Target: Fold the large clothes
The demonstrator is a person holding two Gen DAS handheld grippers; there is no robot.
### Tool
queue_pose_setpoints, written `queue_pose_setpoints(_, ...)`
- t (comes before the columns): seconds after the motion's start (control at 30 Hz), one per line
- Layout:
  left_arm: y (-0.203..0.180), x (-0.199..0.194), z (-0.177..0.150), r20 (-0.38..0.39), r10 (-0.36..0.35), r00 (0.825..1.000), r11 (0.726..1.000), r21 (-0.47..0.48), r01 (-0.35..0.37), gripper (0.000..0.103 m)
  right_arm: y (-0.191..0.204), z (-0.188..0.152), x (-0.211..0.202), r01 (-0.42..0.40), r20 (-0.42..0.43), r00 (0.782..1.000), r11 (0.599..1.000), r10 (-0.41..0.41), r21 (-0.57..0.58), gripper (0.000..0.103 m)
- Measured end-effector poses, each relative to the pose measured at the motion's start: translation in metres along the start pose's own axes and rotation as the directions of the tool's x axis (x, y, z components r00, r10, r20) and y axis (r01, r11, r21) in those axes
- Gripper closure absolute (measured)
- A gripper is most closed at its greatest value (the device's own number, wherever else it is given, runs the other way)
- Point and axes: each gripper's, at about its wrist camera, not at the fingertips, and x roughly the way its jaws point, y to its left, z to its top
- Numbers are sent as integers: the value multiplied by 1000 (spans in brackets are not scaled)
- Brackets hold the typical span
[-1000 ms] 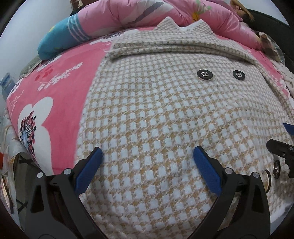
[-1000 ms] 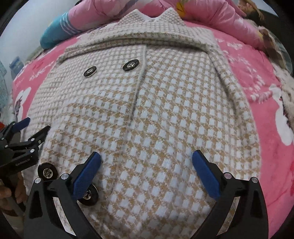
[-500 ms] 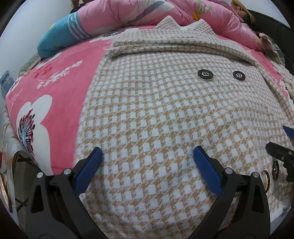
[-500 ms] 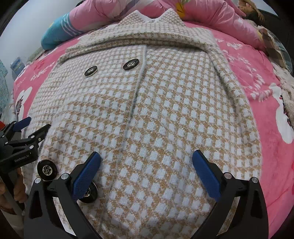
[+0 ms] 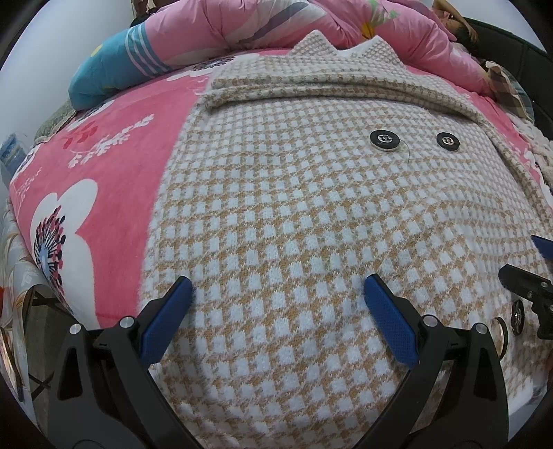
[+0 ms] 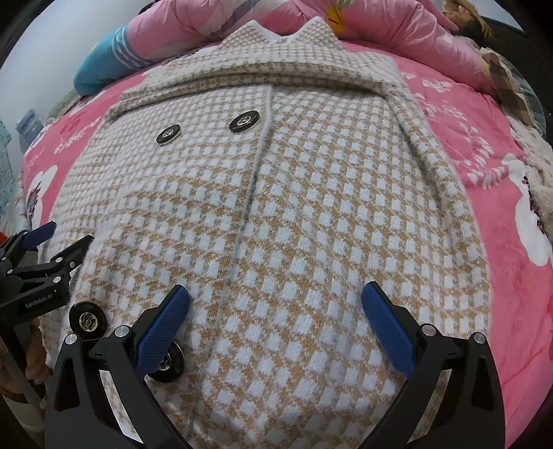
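Spread flat across the bed, the houndstooth coat (image 6: pixel 311 214) lies front up, with its collar (image 6: pixel 287 38) at the far end near the pink duvet (image 6: pixel 380 31) and its hem close under both cameras. Its sleeves appear already folded in along the sides. Two black upper buttons (image 6: pixel 244 121) sit beside the front placket, and a lower pair of buttons (image 6: pixel 87 320) lies near the hem.

Both tools hover just over the hem end. The left gripper (image 5: pixel 276 311) is spread wide with nothing between its blue pads, and so is the right gripper (image 6: pixel 274 312), its left finger (image 6: pixel 162 324) partly covering one lower button.

By my reading, the step in hand is the approach to the hem, ahead of folding the bottom up toward the collar. The next move calls for each tool to drop to the hem edge, one toward each corner, and pinch through all layers so the tucked sleeves come along.

The pink floral blanket (image 5: pixel 114 193) leaves open room on both sides. The bed's edge falls off at the left, and the duvet and a blue pillow (image 5: pixel 110 72) crowd the far end beyond the collar.
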Motion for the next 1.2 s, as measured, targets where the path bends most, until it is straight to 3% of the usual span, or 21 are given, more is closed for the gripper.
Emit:
queue_pose_setpoints(0.53, 5, -3, -5, 24, -18, 1000, 1000, 8, 17, 7, 0, -1, 1, 2, 5, 1000, 1000, -2, -1, 6)
queue_pose_setpoints(0.73, 22, -20, -13, 58, -68, 996, 998, -14, 69, 7, 0, -1, 1, 3, 9, 1000, 1000, -3, -2, 6)
queue_pose_setpoints(1.0, 63, -60, -58, 149, -113, 982, 990, -73, 125, 7, 2, -4, 1, 5, 23, 1000, 1000, -5, -7, 6)
queue_pose_setpoints(1.2, 78, -79, -89, 158, -174, 972, 979, -80, 188, 8, 1, -4, 0, 0, 29, 1000, 1000, 0, -14, 6)
